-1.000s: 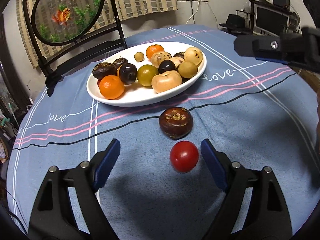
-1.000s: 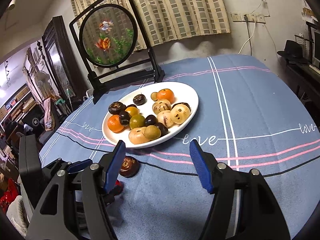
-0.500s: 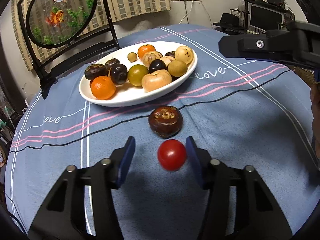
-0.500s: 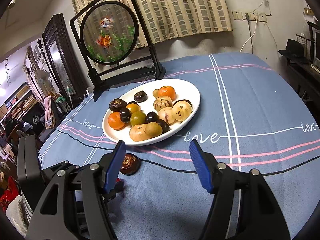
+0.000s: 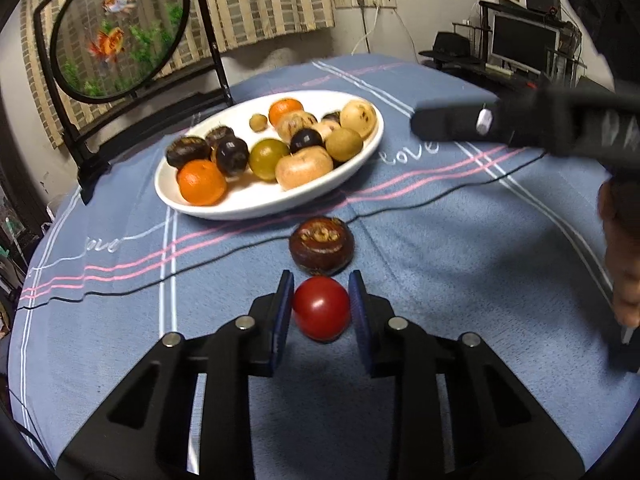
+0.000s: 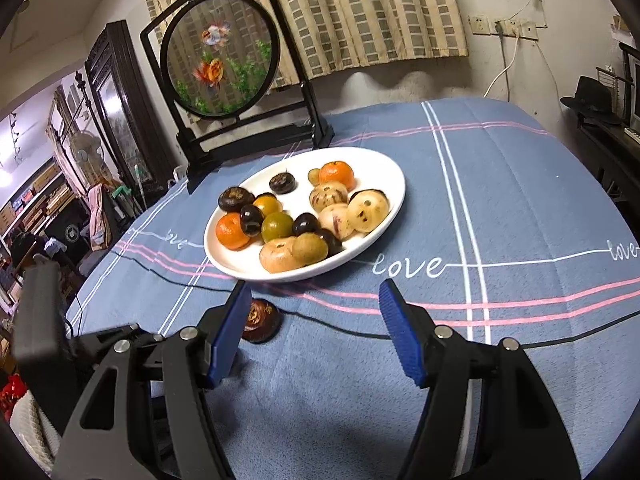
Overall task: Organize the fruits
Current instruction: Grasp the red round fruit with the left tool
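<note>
My left gripper [image 5: 320, 307] is shut on a red tomato [image 5: 321, 309], its blue pads on both sides of the fruit, just above the blue tablecloth. A dark brown mangosteen [image 5: 321, 245] lies just beyond it and also shows in the right wrist view [image 6: 260, 319]. A white oval plate [image 5: 240, 208] behind holds several fruits: oranges, dark plums, green and tan ones; it also shows in the right wrist view [image 6: 384, 220]. My right gripper [image 6: 314, 330] is open and empty, low over the cloth in front of the plate.
A round goldfish screen on a black stand [image 5: 116, 32] rises behind the plate, also in the right wrist view [image 6: 220, 56]. The right gripper's body [image 5: 520, 128] reaches in at the right of the left wrist view. The table edge curves at the far right.
My left gripper's jaws have closed in from wide open onto the tomato. The right gripper has drifted slightly closer to the plate and stays open.
</note>
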{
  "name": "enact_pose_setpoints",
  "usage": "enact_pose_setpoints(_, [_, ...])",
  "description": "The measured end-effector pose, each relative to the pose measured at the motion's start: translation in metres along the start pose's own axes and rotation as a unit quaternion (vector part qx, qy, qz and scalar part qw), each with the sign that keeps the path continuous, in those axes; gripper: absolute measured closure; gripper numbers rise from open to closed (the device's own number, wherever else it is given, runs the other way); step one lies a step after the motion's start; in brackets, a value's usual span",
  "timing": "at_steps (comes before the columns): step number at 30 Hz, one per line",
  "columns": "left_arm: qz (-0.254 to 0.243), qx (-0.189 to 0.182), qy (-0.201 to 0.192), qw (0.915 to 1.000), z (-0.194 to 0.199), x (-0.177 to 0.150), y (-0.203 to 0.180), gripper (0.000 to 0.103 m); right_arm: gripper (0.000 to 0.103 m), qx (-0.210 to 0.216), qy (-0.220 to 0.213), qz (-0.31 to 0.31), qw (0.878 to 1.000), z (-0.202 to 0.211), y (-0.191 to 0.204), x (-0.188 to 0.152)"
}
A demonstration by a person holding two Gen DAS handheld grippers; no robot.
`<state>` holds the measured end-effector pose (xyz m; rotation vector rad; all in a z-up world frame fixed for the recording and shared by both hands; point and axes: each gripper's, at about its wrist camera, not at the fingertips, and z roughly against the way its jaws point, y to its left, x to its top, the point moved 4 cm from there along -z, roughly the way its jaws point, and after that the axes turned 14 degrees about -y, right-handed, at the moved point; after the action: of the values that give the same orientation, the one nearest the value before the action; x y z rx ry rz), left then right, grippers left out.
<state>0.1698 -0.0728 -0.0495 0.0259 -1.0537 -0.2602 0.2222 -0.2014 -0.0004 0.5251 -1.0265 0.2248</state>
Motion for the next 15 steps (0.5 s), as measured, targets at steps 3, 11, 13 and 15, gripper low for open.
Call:
enact_pose_setpoints(3, [0.009,0.015,-0.018,0.9997,0.011,0.006,0.012,0.074,0.036,0.009,0.032,0.017,0.999,-0.013,0.010,-0.013])
enact_pose_setpoints(11, [0.072,0.064,-0.005,0.9954,0.021,-0.008,0.078,0.074,0.037,0.027,0.101,0.085,0.991,-0.059,0.053,-0.036])
enact_pose_setpoints(13, [0.076,0.062,-0.002,0.9952,0.020,-0.009,0.081,0.074,0.039,0.026,0.112,0.105,0.988,-0.068,0.060,-0.041])
enact_pose_setpoints(15, [0.072,0.058,-0.002,0.9957,0.019,-0.009,0.078,0.074,0.050,0.020,0.124,0.122,0.985,-0.076,0.065,-0.049])
